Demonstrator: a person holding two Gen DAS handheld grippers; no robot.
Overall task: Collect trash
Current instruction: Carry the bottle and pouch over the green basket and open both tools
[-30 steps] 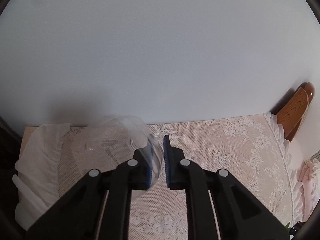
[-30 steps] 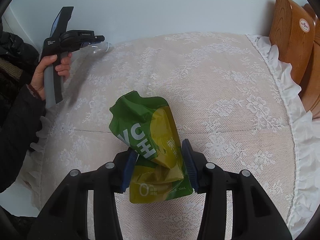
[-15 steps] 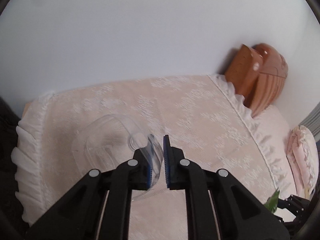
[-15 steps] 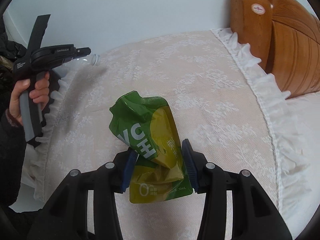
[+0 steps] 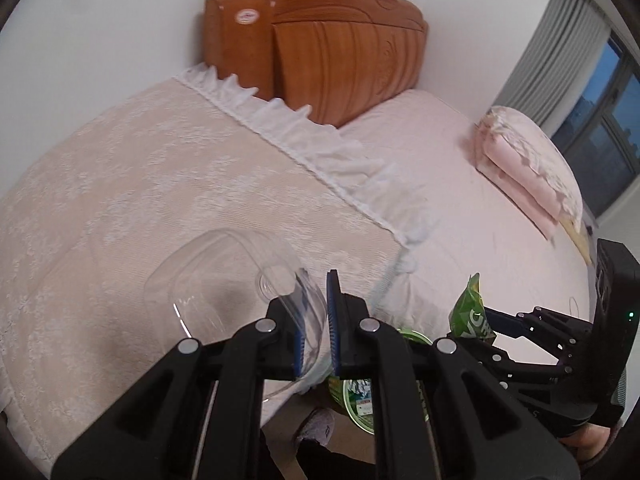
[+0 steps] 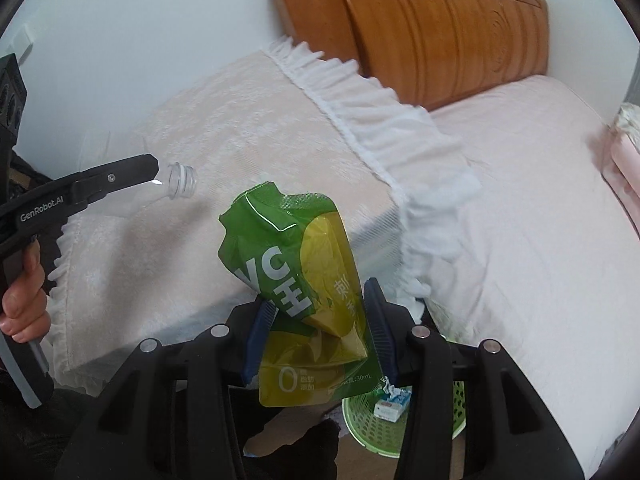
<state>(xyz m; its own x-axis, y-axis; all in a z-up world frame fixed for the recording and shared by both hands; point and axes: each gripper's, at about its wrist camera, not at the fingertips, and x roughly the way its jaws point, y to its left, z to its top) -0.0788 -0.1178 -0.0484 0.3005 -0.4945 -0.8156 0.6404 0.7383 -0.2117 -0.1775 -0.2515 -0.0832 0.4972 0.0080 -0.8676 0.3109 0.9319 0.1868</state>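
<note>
My left gripper [image 5: 314, 322] is shut on a clear, empty plastic bottle [image 5: 224, 280], held in the air over the lace-covered table [image 5: 120, 184]. The bottle's open neck [image 6: 180, 180] shows in the right wrist view beside the left gripper [image 6: 154, 168]. My right gripper [image 6: 318, 324] is shut on a crumpled green and yellow drink pouch [image 6: 304, 280], which also shows in the left wrist view [image 5: 472, 312]. A green plastic trash basket [image 6: 372, 428] stands on the floor below the pouch, with a small carton inside; its rim shows in the left wrist view [image 5: 360, 408].
A bed with a pink sheet [image 6: 520, 208] lies to the right, with a wooden headboard [image 6: 432, 28] against the white wall. A folded pink quilt [image 5: 528, 160] lies on the bed. The table's white frilled edge [image 6: 380, 120] hangs beside the bed.
Both grippers have swung right and away from the table with their loads. The bed, headboard and green basket have come into view. Both grips are unchanged.
</note>
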